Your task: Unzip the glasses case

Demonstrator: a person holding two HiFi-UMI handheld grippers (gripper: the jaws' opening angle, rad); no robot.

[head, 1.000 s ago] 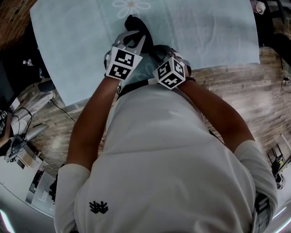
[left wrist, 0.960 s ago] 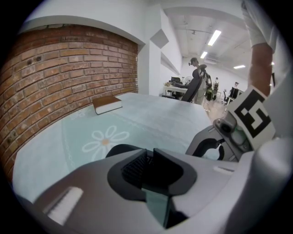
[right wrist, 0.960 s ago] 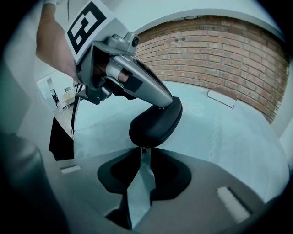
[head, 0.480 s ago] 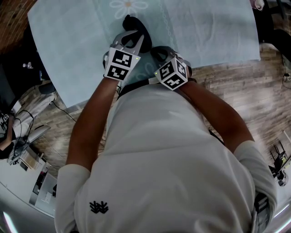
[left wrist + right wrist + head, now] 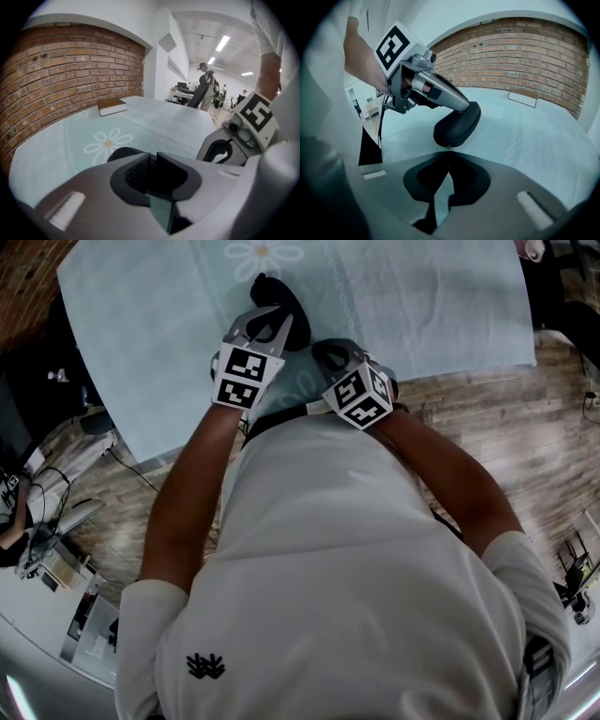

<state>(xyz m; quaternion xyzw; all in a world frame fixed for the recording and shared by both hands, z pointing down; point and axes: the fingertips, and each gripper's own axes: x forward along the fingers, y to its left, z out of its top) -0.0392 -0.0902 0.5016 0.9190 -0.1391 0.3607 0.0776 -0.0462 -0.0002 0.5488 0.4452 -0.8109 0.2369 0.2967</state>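
At glasses case (image 5: 457,124), right claw (image 5: 448,152) unmoved.

Left claw (image 5: 269,322) edged left, right claw (image 5: 330,354) edged right, gap wider.

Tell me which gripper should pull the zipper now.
Right. The right gripper has its jaws shut at the zipper pull, while the left gripper clamps the glasses case, steadying it.

Daisy-print tablecloth (image 5: 422,306), brown book (image 5: 111,106) near brick wall (image 5: 70,70)
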